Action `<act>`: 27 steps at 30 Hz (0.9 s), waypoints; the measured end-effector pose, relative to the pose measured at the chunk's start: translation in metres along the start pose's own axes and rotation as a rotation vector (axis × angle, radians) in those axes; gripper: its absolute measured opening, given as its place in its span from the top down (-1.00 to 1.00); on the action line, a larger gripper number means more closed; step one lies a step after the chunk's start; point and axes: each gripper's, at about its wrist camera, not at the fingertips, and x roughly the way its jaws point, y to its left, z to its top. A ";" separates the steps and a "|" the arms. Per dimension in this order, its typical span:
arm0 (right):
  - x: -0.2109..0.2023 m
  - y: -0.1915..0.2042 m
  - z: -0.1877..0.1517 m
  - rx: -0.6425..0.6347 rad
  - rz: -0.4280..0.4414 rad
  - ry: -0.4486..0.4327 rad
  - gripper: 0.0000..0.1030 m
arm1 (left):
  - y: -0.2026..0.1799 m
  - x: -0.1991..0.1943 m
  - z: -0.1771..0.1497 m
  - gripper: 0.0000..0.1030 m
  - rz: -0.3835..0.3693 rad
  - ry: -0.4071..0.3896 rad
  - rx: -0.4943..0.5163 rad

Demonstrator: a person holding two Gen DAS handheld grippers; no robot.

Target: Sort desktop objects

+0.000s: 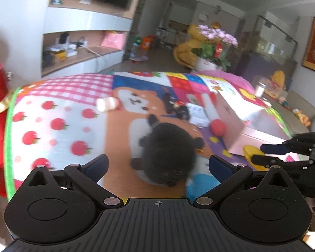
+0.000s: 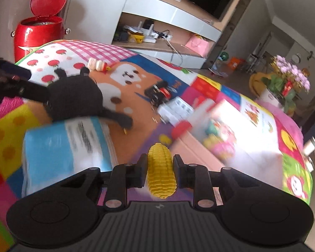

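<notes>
A black plush toy [image 1: 168, 153] lies on the colourful play mat [image 1: 58, 126]. My left gripper [image 1: 157, 163] stands wide open just in front of it, one finger on each side, neither touching it. In the right wrist view my right gripper [image 2: 160, 166] is shut on a yellow toy corn cob [image 2: 160, 172], held lengthwise between the pads. The left wrist view shows the same right gripper [image 1: 262, 154] at the right edge, with the corn cob [image 1: 250, 152] beside a pink box [image 1: 247, 121]. From the right wrist, the plush [image 2: 77, 96] lies at left with the left gripper [image 2: 16, 86] next to it.
On the mat lie a white bottle [image 1: 107, 104], a black toy car [image 1: 176, 107], a white power strip [image 2: 176, 107], a red ball [image 1: 218, 127] and a blue-and-white packet [image 2: 67, 142]. The pink box [image 2: 199, 147] holds several small toys. A red bin [image 2: 38, 35] stands beyond the mat.
</notes>
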 end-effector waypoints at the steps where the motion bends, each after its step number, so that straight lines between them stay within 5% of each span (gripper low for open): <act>1: -0.004 -0.003 -0.006 0.005 -0.003 0.004 0.51 | -0.005 0.001 -0.001 -1.00 -0.017 0.008 0.011; 4: -0.013 -0.012 -0.027 0.023 -0.034 0.026 0.49 | -0.025 0.002 -0.003 -1.00 -0.064 0.024 0.062; 6: -0.016 -0.015 -0.038 0.038 -0.050 0.036 0.14 | -0.039 0.001 -0.007 -1.00 -0.097 0.034 0.108; 8: -0.023 -0.019 -0.048 0.073 -0.060 0.026 -0.47 | -0.052 0.004 -0.011 -1.00 -0.116 0.056 0.149; 14: -0.040 -0.031 -0.070 0.295 -0.026 -0.007 -0.82 | -0.075 0.027 -0.022 -1.00 -0.154 0.153 0.175; 21: -0.047 -0.056 -0.100 0.499 -0.091 -0.001 -0.92 | -0.110 0.045 -0.034 -1.00 -0.300 0.212 0.289; 27: -0.044 -0.066 -0.109 0.582 -0.105 0.010 -0.94 | -0.117 0.059 -0.039 -1.00 -0.242 0.228 0.312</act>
